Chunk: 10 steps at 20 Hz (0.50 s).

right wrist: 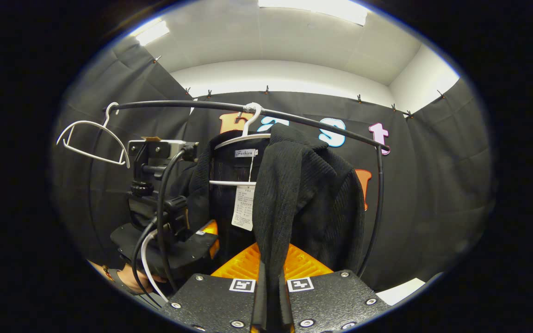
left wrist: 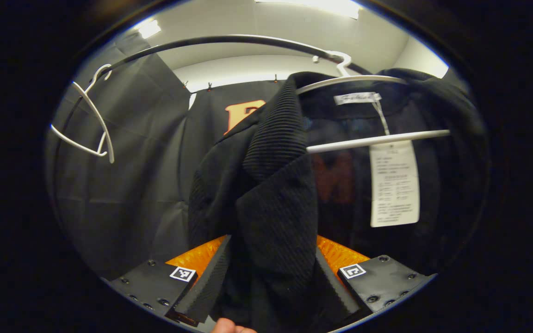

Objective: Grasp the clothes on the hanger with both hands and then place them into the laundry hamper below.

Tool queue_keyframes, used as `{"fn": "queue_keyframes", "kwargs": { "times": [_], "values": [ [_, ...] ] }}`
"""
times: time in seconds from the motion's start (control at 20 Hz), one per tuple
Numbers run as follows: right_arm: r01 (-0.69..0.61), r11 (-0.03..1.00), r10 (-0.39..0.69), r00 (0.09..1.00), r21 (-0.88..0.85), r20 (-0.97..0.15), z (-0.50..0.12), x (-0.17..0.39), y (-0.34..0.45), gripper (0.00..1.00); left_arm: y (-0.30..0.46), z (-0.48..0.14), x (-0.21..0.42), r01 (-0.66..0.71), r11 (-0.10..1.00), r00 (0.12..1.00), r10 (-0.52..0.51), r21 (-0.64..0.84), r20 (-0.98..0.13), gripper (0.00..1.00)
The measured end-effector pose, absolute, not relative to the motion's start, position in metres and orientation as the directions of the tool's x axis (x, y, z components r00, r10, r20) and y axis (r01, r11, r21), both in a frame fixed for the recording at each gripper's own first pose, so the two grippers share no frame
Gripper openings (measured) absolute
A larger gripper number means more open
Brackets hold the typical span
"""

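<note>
Left gripper view: the black ribbed garment (left wrist: 275, 185) hangs on a white hanger (left wrist: 354, 79) from the black rail (left wrist: 211, 41), occupying the centre and right of the frame. A fold of its front edge drops between the fingers of the left tongs (left wrist: 269, 282), which stand moderately apart with cloth filling the gap; whether both fingers press on it cannot be told. A white care tag (left wrist: 394, 182) hangs inside the garment at right of centre. A bare white hanger (left wrist: 93, 120) sits on the rail at upper left. A fingertip shows at the bottom edge.

Right gripper view: the right tongs (right wrist: 271, 296) at bottom centre are drawn narrow, both fingers closed onto a hanging strip of the garment's front edge. The garment sits mid-frame under the rail. The left tongs, with their camera mount (right wrist: 155, 152) and cables, are at left of centre, against the garment's other side, a hand (right wrist: 132, 280) beneath them at lower left.
</note>
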State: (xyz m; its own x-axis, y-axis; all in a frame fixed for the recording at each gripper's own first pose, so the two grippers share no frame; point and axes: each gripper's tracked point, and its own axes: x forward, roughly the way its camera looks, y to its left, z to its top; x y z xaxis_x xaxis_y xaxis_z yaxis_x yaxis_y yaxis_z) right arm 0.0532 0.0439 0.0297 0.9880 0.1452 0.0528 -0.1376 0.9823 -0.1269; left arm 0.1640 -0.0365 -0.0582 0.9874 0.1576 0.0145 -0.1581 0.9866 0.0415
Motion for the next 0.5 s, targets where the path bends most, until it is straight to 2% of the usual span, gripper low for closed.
{"fn": "queue_keyframes", "kwargs": {
  "times": [0.05,0.15,0.35,0.45,0.5],
  "values": [
    [-0.135,0.983,0.142,0.988,-0.125,0.053,0.028,0.053,0.042,0.11,-0.02,-0.059,0.163,-0.177,0.984,0.984,0.176,0.03,0.009,0.98],
    [-0.129,0.985,0.136,0.989,-0.116,0.053,0.027,0.053,0.037,0.12,-0.013,-0.054,0.164,-0.135,0.991,0.991,0.135,-0.001,0.005,0.95],
    [-0.127,0.987,0.132,0.99,-0.099,0.049,0.024,0.054,0.033,0.12,-0.009,-0.037,0.156,-0.001,0.999,1.0,0.001,0.037,0.01,0.33],
    [-0.13,0.988,0.135,0.989,-0.086,0.055,0.024,0.055,0.032,0.12,-0.017,-0.03,0.142,0.07,0.998,0.998,-0.07,0.008,0.0,0.16],
    [-0.127,0.989,0.132,0.989,-0.08,0.061,0.026,0.055,0.032,0.12,-0.022,-0.027,0.135,0.109,0.994,0.994,-0.109,-0.022,0.0,0.19]
  ]
}}
